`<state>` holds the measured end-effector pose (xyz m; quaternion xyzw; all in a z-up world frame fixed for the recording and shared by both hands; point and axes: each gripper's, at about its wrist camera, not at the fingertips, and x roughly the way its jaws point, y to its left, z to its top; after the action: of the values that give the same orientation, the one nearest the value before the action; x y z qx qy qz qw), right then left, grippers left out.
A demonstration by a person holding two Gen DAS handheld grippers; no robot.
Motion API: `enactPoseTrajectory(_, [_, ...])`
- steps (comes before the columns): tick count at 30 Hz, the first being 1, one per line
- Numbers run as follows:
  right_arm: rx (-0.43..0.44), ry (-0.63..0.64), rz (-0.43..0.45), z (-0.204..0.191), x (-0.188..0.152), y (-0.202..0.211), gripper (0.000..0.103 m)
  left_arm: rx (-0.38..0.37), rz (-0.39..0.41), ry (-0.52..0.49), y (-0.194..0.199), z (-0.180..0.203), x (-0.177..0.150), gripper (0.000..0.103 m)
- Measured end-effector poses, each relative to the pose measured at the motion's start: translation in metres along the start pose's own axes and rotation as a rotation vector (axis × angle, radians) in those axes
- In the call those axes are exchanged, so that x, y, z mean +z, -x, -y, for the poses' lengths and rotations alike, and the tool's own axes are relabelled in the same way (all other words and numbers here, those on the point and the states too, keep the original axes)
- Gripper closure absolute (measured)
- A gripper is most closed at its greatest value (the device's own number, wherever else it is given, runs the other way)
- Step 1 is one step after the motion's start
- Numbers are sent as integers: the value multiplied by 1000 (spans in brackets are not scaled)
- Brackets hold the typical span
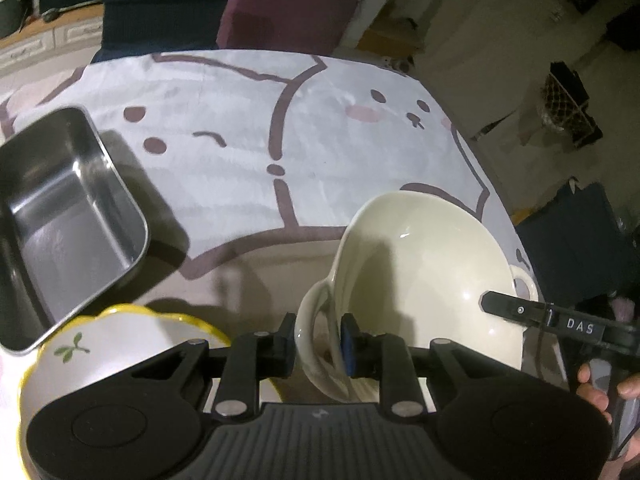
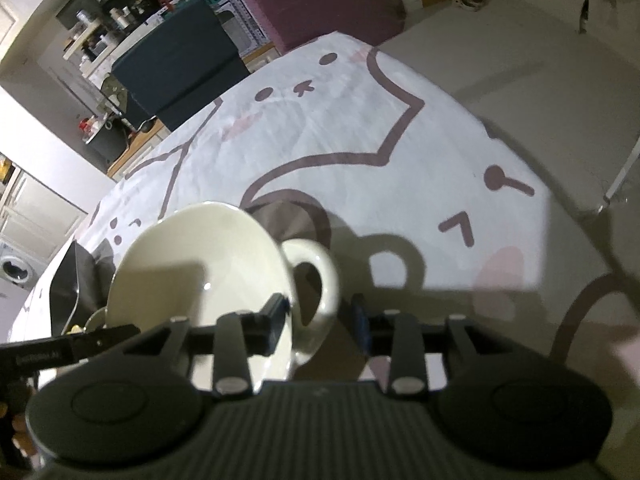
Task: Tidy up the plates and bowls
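A cream two-handled bowl [image 1: 416, 264] is tilted above the table. My left gripper [image 1: 319, 340] is shut on the bowl's near handle [image 1: 316, 320]. In the right wrist view the same bowl [image 2: 200, 276] shows with its other handle [image 2: 320, 284] between the fingers of my right gripper [image 2: 320, 320]; the jaws stand a little apart around the handle and I cannot tell whether they touch it. A white bowl with a yellow scalloped rim and a green sprig [image 1: 100, 344] sits at the lower left, partly hidden by the left gripper.
A steel rectangular tray [image 1: 64, 216] stands on the left of the table; it also shows as a dark shape in the right wrist view [image 2: 68, 284]. The table has a white cartoon-cat cloth [image 1: 248, 132]. A maroon cushion [image 1: 292, 4] and a dark box [image 2: 180, 64] stand beyond the far edge.
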<state>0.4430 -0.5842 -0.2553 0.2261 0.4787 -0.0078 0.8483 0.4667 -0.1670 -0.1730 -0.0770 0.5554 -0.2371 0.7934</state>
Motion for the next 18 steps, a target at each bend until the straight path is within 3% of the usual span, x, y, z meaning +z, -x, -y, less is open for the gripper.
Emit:
enactPoseTrajectory(1, [-2, 15, 5, -1, 0, 1, 62, -1, -2, 3, 1, 0, -1, 77])
enactPoseTrajectory(3, [17, 37, 7, -4, 0, 4, 73, 0, -1, -5, 2, 1, -2, 77])
enactPoseTrajectory(14, [-10, 64, -30, -11, -2, 7, 74, 11, 23, -45, 0, 5, -4, 79])
enactPoseTrajectory(18, [-3, 44, -30, -7, -2, 4, 74, 23, 68, -80, 0, 8, -8, 79])
